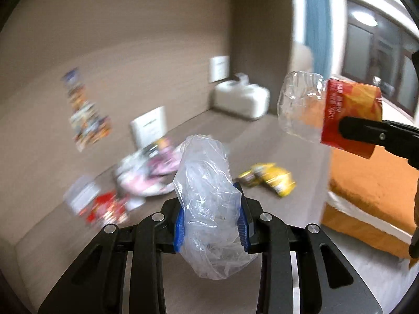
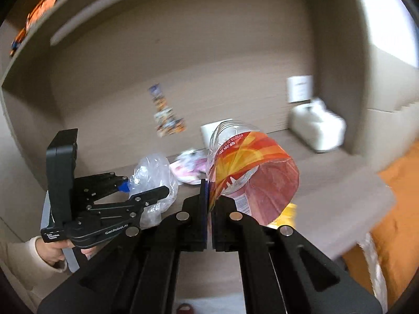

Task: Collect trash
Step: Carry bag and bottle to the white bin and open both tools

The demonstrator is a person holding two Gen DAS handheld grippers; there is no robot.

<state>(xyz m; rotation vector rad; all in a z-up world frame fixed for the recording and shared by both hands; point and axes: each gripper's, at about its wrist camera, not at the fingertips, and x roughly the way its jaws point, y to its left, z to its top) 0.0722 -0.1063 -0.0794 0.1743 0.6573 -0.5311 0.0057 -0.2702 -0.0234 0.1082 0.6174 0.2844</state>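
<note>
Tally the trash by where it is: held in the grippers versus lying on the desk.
Held: 2, the crumpled clear plastic bag in the left gripper; the crushed clear bottle with a red-orange label in the right gripper.
On the brown desk: 3, the yellow wrapper, pink-white packaging, red-white wrapper.
Total: 5

The left black hand-held gripper [image 1: 212,218] is clamped on a crumpled clear plastic bag [image 1: 209,209], gripped from below by a sleeved hand [image 2: 52,251]. The right black hand-held gripper [image 2: 208,196] is pinched fully together on a crushed clear bottle's red-orange label [image 2: 251,172].
</note>
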